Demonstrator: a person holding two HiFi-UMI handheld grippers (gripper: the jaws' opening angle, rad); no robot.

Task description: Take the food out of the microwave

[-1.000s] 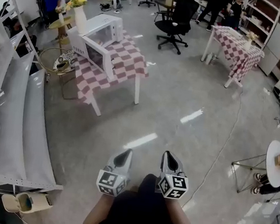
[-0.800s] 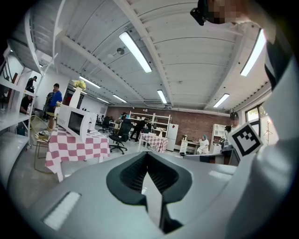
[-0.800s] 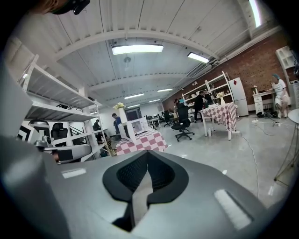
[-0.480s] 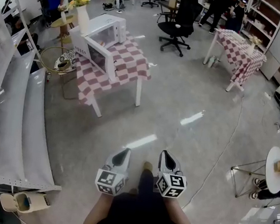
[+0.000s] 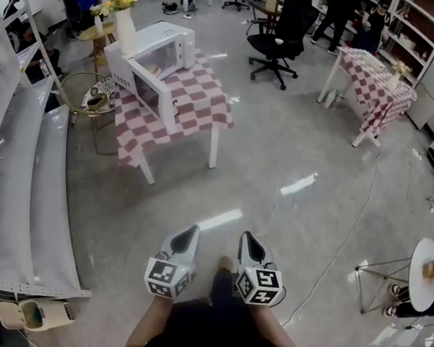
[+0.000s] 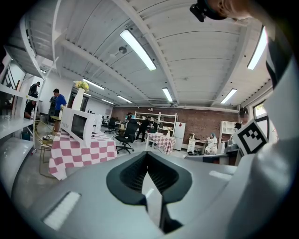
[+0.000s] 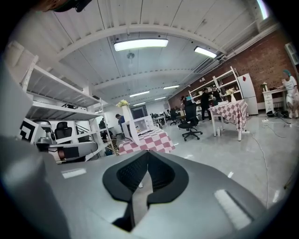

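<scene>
Floor (image 5: 283, 154): polished grey concrete, spanning the whole head view
Shelving rack (image 5: 21, 159): white, curved, long; at 9 o'clock of the grippers, along the left edge of the head view
Checked table (image 5: 203, 99): covered in a red-and-white checked cloth; at 11 o'clock, well apart from both grippers
Second checked table (image 5: 380, 79): same cloth pattern; at 1 o'clock, far across the floor
Office chair (image 5: 283, 35): black, on castors; at 12 o'clock, beyond the checked table
Microwave (image 5: 167, 43): white; stands on the far left part of the checked table, at 11 o'clock
Microwave door (image 5: 145, 88): swung open toward the near side of the table, dark window facing up
Cavity contents: too small to make out in any view
Round side table (image 5: 425, 264): white top on a wire frame; at 3 o'clock
Vase (image 5: 126, 31): white, tall, holding yellow flowers; just beside the microwave, at its 9 o'clock
Left gripper (image 5: 187, 239): low in the head view, pointing toward 12 o'clock; jaws pressed together, nothing between them
Right gripper (image 5: 249, 244): beside the left gripper, at its 3 o'clock; jaws pressed together, nothing between them
</scene>
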